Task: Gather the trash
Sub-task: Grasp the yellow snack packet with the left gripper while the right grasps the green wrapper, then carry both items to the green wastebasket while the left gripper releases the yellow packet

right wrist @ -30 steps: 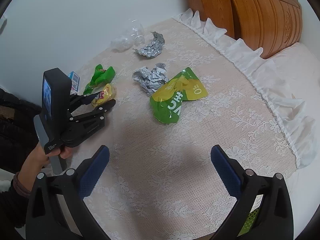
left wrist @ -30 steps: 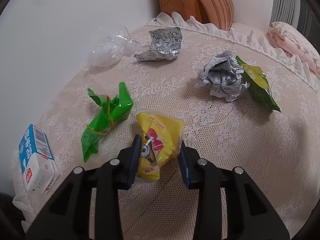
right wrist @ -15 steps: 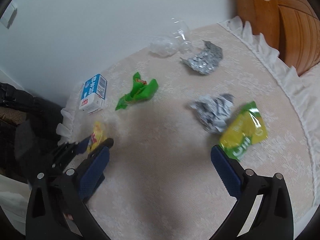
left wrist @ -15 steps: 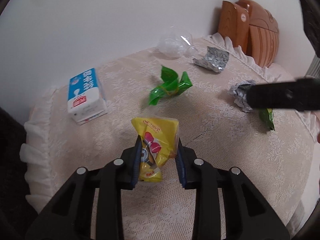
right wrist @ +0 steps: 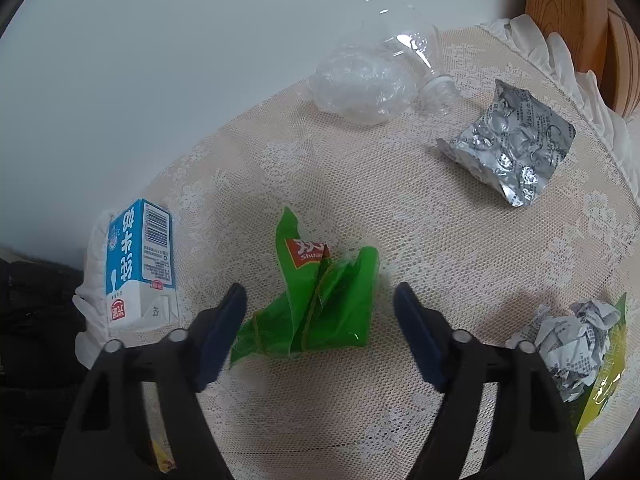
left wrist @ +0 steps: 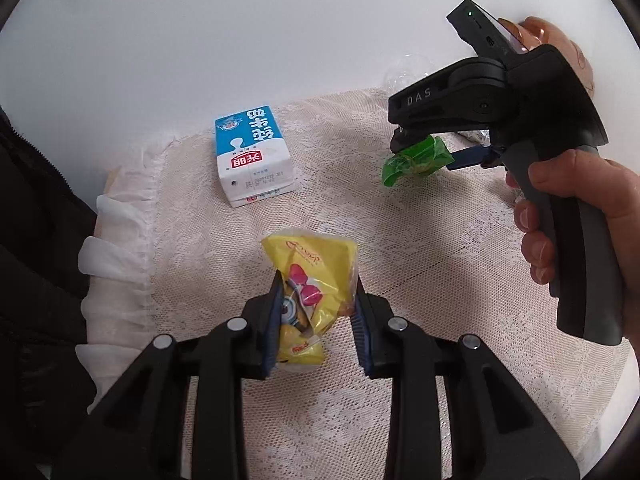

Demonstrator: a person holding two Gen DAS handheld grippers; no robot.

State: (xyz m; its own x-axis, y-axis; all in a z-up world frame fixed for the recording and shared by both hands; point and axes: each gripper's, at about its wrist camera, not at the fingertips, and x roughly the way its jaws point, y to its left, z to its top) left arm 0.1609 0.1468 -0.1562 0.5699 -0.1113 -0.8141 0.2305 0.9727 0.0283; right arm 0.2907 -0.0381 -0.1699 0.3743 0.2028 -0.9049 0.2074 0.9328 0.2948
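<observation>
My left gripper (left wrist: 316, 320) is shut on a yellow cartoon snack packet (left wrist: 310, 280) and holds it above the lace-covered table (left wrist: 420, 264). My right gripper (right wrist: 320, 328) is open, its blue pads on either side of a crumpled green wrapper (right wrist: 316, 308) lying on the cloth. In the left wrist view the right gripper (left wrist: 430, 152) shows over the same green wrapper (left wrist: 416, 158). A blue and white milk carton (right wrist: 138, 260) lies at the table's left edge; it also shows in the left wrist view (left wrist: 252, 154).
A crushed clear plastic bottle (right wrist: 372, 80) lies at the back by the wall. A silver foil wrapper (right wrist: 512, 144) lies to the right. A crumpled paper ball (right wrist: 572, 344) and a green-yellow bag (right wrist: 604, 380) sit at the far right. A wooden headboard (right wrist: 576, 24) stands behind.
My left gripper has pulled back toward the table's left edge with the yellow packet. My right gripper has moved in over the green wrapper and now straddles it.
</observation>
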